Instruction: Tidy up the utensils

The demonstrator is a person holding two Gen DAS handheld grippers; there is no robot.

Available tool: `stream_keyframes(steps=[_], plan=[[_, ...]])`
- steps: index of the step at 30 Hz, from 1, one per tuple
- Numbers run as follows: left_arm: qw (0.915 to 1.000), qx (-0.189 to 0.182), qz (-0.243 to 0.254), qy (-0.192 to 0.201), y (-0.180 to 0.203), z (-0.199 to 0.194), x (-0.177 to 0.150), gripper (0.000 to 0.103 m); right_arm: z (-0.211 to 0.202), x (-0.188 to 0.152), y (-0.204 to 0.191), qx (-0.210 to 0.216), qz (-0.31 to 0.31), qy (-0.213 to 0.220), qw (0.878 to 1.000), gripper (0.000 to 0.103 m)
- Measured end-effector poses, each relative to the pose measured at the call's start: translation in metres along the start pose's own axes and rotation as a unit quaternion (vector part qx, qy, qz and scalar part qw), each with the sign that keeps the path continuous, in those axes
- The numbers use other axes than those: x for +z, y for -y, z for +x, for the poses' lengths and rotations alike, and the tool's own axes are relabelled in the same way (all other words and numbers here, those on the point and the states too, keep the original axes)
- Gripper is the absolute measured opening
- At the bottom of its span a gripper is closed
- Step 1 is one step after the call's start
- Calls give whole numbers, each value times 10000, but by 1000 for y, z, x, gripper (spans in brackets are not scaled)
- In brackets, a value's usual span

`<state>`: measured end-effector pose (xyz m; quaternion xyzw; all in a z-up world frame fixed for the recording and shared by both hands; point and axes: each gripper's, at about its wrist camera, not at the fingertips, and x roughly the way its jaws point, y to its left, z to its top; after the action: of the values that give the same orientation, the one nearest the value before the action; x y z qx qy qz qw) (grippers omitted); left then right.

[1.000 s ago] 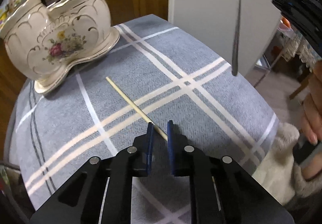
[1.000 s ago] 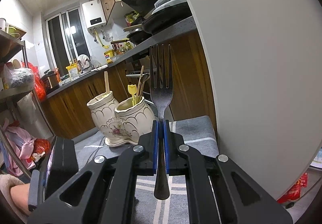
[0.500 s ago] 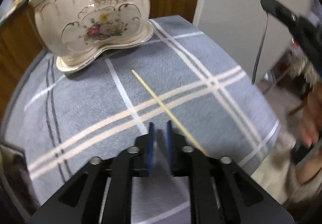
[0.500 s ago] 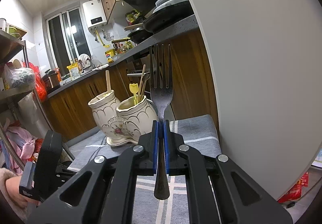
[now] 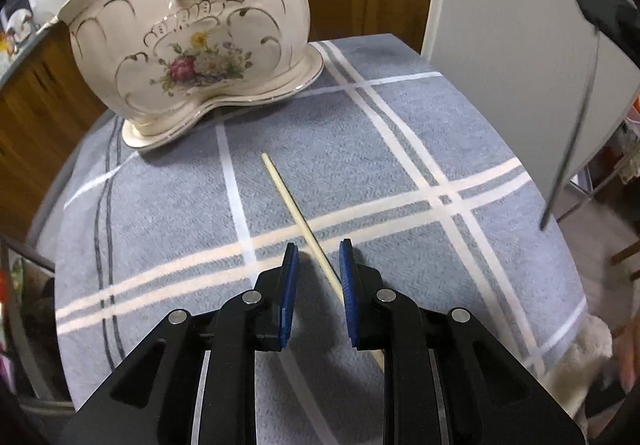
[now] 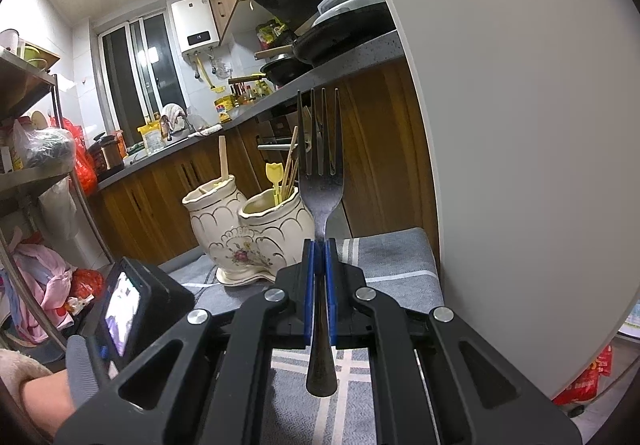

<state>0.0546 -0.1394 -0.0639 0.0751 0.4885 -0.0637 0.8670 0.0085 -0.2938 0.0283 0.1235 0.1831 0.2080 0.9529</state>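
A single pale chopstick (image 5: 294, 211) lies on the grey plaid cloth (image 5: 400, 149). My left gripper (image 5: 318, 249) is open, low over the cloth, its jaws on either side of the chopstick's near part without touching it. My right gripper (image 6: 320, 245) is shut on a dark metal fork (image 6: 322, 161), held upright with tines up, high above the cloth's right side; its handle hangs in the left wrist view (image 5: 570, 149). A cream floral two-pocket ceramic holder (image 5: 192, 41) stands at the far left of the cloth, with several utensils in it (image 6: 276, 181).
A white wall panel (image 5: 512, 45) rises right behind the cloth's far right edge. Wooden kitchen cabinets (image 6: 168, 197) stand behind the holder. The cloth's right edge drops to the floor. The left gripper's body (image 6: 132, 305) shows at lower left in the right wrist view.
My left gripper has swung left toward the chopstick, opened wider and come to straddle it. The holder now looks closer. The right gripper keeps the fork almost still.
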Motion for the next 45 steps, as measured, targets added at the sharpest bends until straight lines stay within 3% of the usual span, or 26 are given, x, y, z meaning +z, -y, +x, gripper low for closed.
stream_keyframes(steps=[2, 10, 15, 20, 30, 32, 36, 40, 43, 45], plan=[[10000, -1, 94, 30, 1, 0, 1, 10, -2, 0, 1, 18, -5, 24, 10000, 5], [9984, -412, 327, 188, -15, -11, -3, 5, -2, -2, 1, 78, -18, 26, 10000, 5], [9949, -722, 263, 654, -42, -36, -13, 5, 4, -6, -7, 153, -100, -12, 9998, 5], [9844, -972, 224, 1449, -72, -71, -22, 5, 15, -4, -15, 193, -135, -38, 9997, 5], [9541, -1039, -104, 2806, -140, -127, 13, 5, 62, 44, -50, 284, -287, 435, 9982, 5], [9452, -1079, -211, 3075, -149, -133, 28, 5, 70, 57, -55, 299, -275, 603, 9974, 5], [9185, -1161, -397, 3759, -163, -147, 63, 5, 88, 81, -60, 329, -155, 963, 9947, 5], [9028, -1106, -559, 4119, -167, -149, 97, 5, 104, 87, -59, 236, -55, 1142, 9932, 5], [8885, -961, -602, 4446, -167, -144, 119, 5, 114, 78, -55, 218, 4, 1217, 9923, 5], [8833, -875, -668, 4556, -167, -138, 129, 5, 116, 71, -54, 214, 16, 1307, 9912, 5]])
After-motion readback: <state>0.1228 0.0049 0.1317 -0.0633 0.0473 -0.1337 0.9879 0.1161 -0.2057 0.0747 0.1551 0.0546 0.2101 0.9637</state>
